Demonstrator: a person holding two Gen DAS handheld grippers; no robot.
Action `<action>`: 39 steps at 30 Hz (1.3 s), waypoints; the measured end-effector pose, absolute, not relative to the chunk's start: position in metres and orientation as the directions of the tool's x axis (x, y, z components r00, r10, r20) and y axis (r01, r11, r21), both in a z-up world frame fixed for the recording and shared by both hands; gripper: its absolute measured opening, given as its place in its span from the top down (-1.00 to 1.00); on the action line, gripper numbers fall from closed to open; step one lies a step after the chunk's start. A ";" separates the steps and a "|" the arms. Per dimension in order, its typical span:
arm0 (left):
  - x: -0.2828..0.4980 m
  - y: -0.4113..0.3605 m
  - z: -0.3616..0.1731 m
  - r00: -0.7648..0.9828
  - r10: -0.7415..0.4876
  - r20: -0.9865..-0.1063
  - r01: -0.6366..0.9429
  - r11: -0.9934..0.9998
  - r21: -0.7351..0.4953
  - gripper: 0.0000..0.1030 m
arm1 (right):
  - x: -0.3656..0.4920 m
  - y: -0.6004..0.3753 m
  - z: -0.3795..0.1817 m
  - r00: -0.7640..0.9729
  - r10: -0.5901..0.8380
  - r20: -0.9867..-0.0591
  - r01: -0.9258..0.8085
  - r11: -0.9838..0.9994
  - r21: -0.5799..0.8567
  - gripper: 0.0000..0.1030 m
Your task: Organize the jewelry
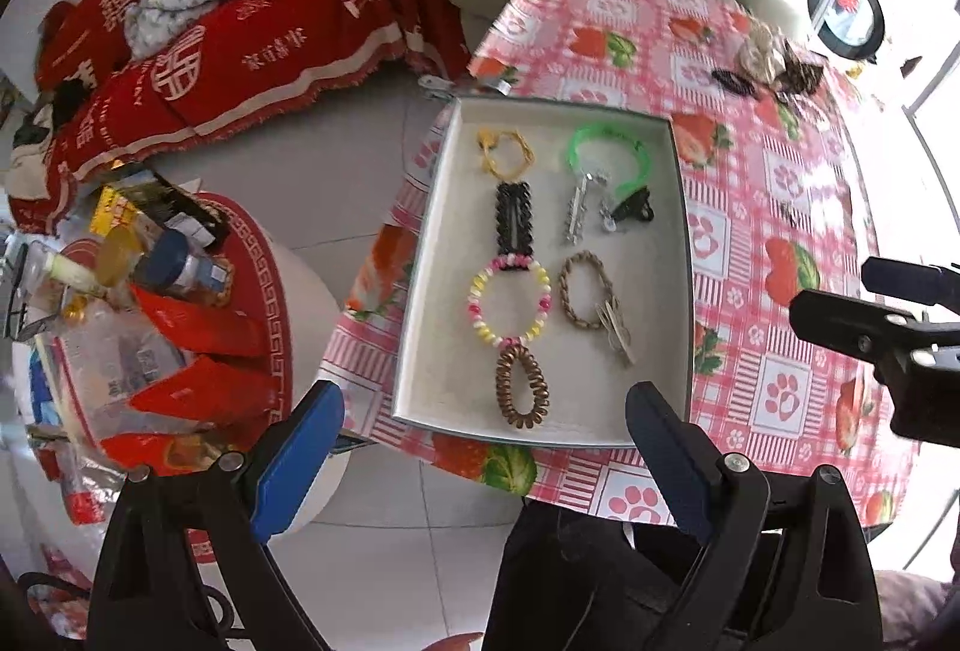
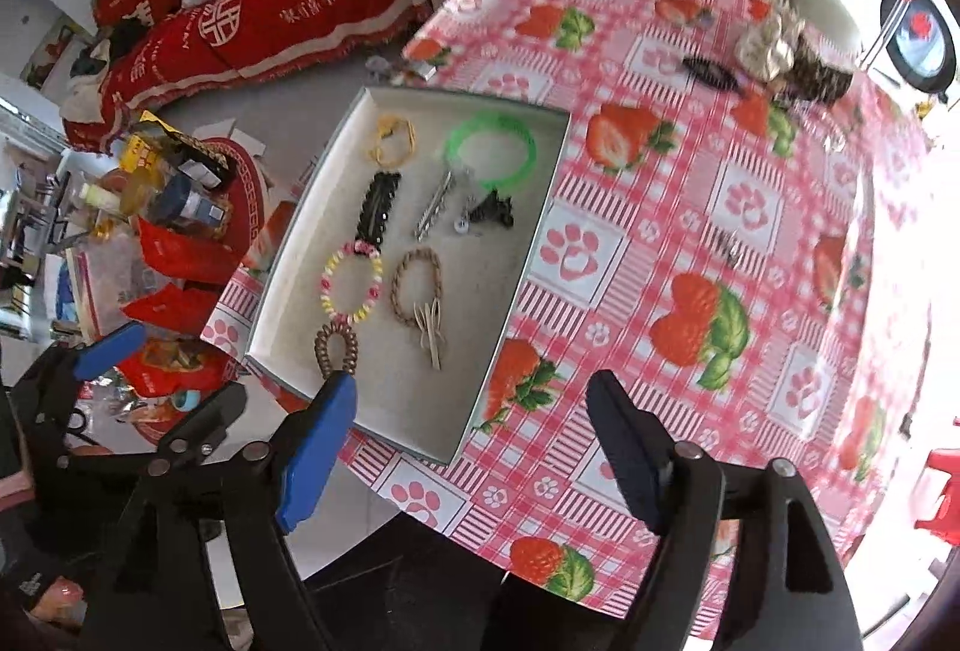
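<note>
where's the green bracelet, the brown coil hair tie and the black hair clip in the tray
green bracelet [image 1: 607,135]: left wrist view, on the top of its band
brown coil hair tie [image 1: 521,380]: left wrist view, on its right-hand coils
black hair clip [image 2: 378,207]: right wrist view, on the middle of its body

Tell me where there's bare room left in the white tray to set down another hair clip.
In the white tray, free lining runs along the right wall, right of the tan braided band, and across the near corner beyond the brown coil tie. The left column is crowded, pieces touching from the yellow tie down. The tablecloth beside it is bare.
</note>
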State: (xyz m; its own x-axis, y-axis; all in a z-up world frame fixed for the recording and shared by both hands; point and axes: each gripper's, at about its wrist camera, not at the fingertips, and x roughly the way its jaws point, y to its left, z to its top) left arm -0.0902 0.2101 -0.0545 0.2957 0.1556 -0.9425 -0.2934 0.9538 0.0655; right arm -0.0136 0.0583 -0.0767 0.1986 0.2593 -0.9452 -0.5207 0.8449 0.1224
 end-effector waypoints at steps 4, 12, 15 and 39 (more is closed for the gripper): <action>-0.093 0.215 -0.042 0.310 0.173 -0.935 -0.321 0.945 0.069 -1.00 | -0.018 0.061 -0.061 0.232 0.264 -0.936 -0.531 0.841 0.105 -0.68; -0.096 0.215 -0.032 0.325 0.160 -0.932 -0.320 0.946 0.051 -1.00 | -0.022 0.066 -0.046 0.272 0.269 -0.924 -0.540 0.838 0.085 -0.71; -0.096 0.213 -0.029 0.328 0.166 -0.930 -0.318 0.946 0.056 -1.00 | -0.022 0.065 -0.042 0.289 0.262 -0.921 -0.527 0.846 0.076 -0.72; -0.093 0.215 -0.027 0.325 0.184 -0.927 -0.332 0.941 0.070 -1.00 | -0.020 0.067 -0.033 0.306 0.254 -0.917 -0.519 0.852 0.063 -0.72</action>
